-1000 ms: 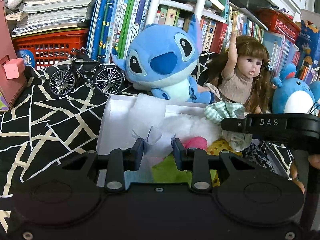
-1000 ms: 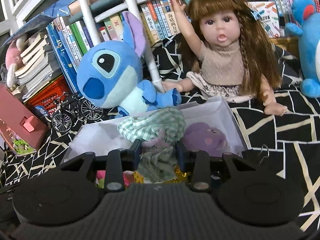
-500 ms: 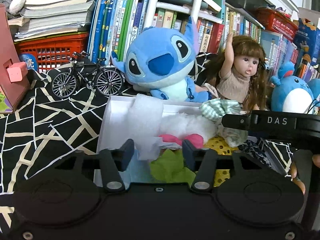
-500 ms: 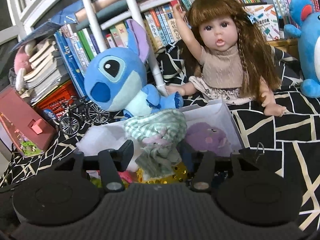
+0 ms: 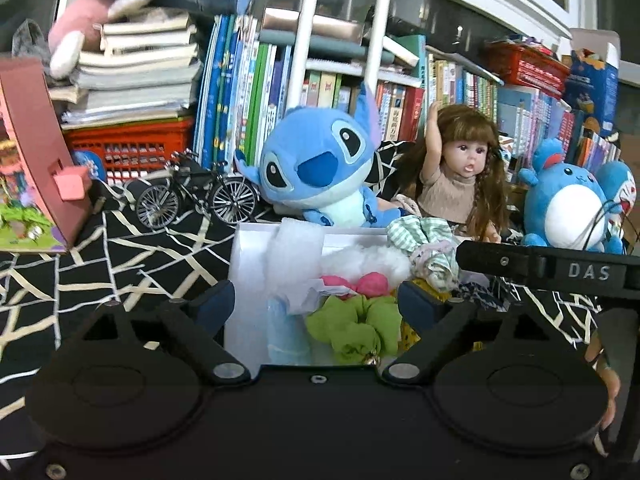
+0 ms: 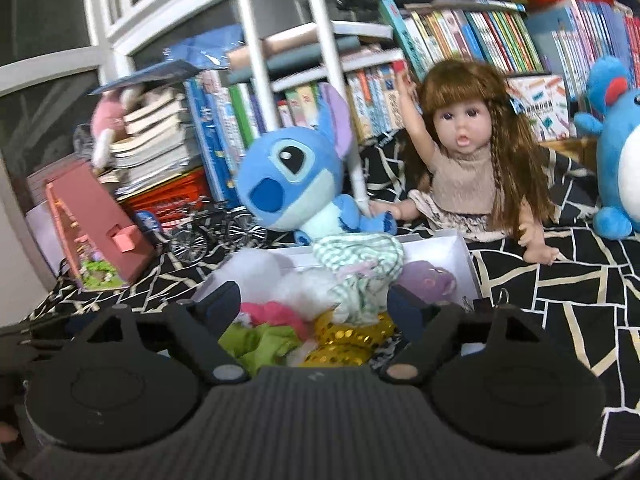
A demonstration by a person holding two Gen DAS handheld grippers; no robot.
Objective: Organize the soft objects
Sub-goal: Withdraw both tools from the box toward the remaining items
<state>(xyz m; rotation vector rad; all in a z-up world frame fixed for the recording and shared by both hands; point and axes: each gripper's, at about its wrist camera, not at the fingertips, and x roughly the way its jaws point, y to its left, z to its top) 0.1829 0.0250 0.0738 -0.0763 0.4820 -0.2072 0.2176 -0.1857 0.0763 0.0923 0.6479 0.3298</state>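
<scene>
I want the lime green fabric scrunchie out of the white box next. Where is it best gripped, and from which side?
Likely from above, pinching a raised ruffle of the lime green fabric scrunchie at the near end of the white box. It lies flat and bunched, crowded by other soft pieces, so side access looks blocked.

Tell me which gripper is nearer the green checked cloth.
Right. The right gripper is open directly in front of the green checked cloth; the left gripper is open further left, facing the green scrunchie.
</scene>
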